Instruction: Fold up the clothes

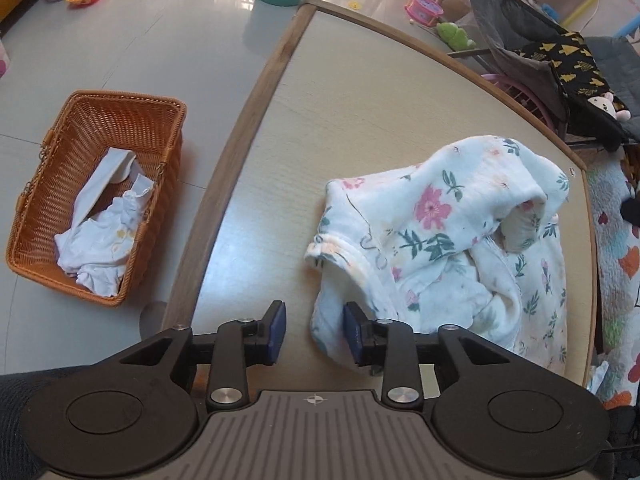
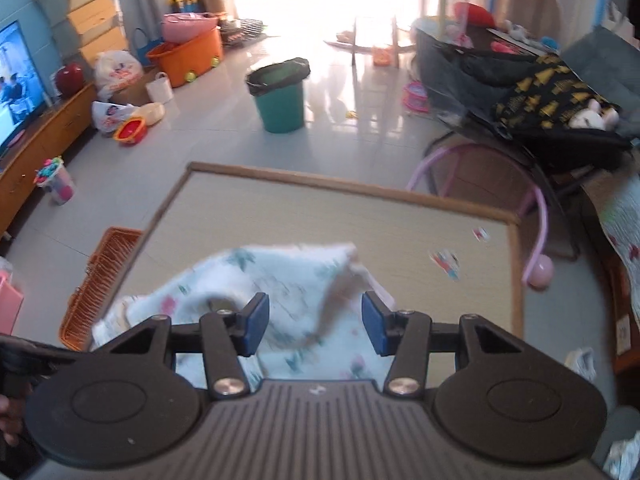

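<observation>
A white garment with pink flowers and green leaves (image 1: 452, 240) lies bunched and half folded on the right part of the pale wooden table (image 1: 352, 92). My left gripper (image 1: 314, 330) hovers at the garment's near left hem, jaws apart; the right blue pad stands over the cloth edge, and no pad presses on it. In the right wrist view the same garment (image 2: 276, 280) lies blurred below my right gripper (image 2: 314, 326), whose jaws stand wide with nothing pinched between them.
A wicker basket (image 1: 48, 200) with crumpled white clothes (image 1: 102, 236) stands on the tiled floor left of the table. A green bin (image 2: 280, 100), toys, an orange tub (image 2: 188, 54) and a dark stroller (image 2: 532, 92) lie beyond the far edge. Stickers (image 2: 446, 262) mark the tabletop.
</observation>
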{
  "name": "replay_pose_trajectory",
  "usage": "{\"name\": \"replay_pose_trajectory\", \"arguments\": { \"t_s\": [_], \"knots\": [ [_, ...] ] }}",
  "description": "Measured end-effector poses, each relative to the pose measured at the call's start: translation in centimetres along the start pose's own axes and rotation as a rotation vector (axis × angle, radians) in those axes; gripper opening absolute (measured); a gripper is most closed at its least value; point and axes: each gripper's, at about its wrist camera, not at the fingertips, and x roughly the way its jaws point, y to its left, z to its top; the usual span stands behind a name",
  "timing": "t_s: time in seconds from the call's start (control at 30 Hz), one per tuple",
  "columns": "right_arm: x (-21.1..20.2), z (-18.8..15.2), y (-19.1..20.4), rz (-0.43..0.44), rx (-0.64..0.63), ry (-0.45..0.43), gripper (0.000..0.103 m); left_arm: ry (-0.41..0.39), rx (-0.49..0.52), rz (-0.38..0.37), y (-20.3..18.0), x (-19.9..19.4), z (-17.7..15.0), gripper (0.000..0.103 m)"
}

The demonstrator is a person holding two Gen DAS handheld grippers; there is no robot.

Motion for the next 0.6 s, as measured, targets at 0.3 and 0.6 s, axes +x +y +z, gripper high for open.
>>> {"name": "replay_pose_trajectory", "arguments": {
  "t_s": [0.3, 0.6],
  "knots": [
    [1.0, -10.3, -2.6, -0.051, 0.183, 0.106, 0.05, -0.023, 0.001, -0.052, 0.7, -1.2, -3.5, 0.04],
    [0.7, -13.3, -3.2, -0.072, 0.247, 0.107, 0.049, -0.048, 0.065, -0.111, 1.0, -2.5, -7.0, 0.051]
  ]
}}
